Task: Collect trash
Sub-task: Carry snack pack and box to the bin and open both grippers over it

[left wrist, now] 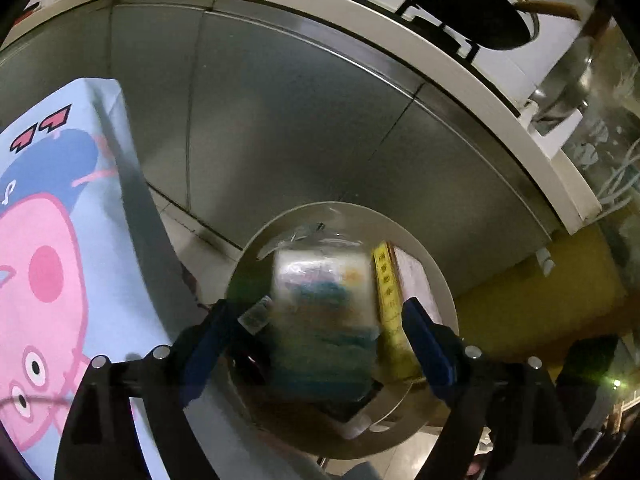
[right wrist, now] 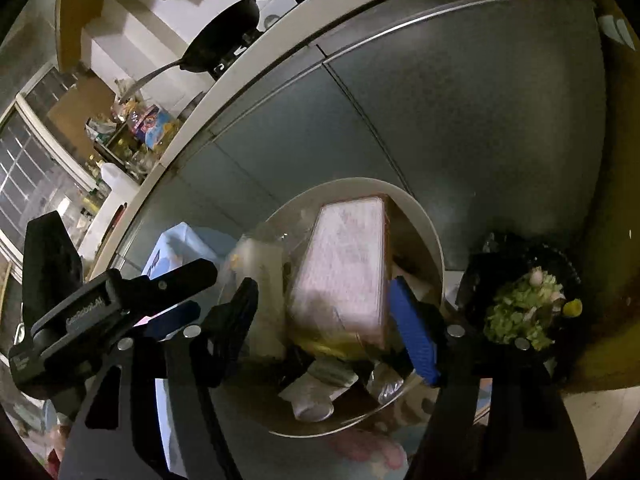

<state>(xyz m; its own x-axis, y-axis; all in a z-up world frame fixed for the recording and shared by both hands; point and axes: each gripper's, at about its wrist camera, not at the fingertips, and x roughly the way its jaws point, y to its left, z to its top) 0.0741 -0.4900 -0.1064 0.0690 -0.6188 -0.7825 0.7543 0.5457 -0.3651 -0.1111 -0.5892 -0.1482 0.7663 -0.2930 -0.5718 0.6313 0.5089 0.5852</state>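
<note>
A round steel trash bin stands on the floor by the cabinets. My left gripper hovers over its mouth with the jaws wide; a clear plastic-wrapped package is between the fingers, blurred, and I cannot tell whether the pads touch it. A yellow-edged pink box lies in the bin behind it. In the right wrist view my right gripper is also over the bin, jaws apart around the pink box, which rests in the bin among paper cups and wrappers.
Grey cabinet doors under a white counter with pans. A blue Peppa Pig cloth hangs at left. A black bag of green vegetable scraps sits right of the bin. The left gripper's body is close to my right one.
</note>
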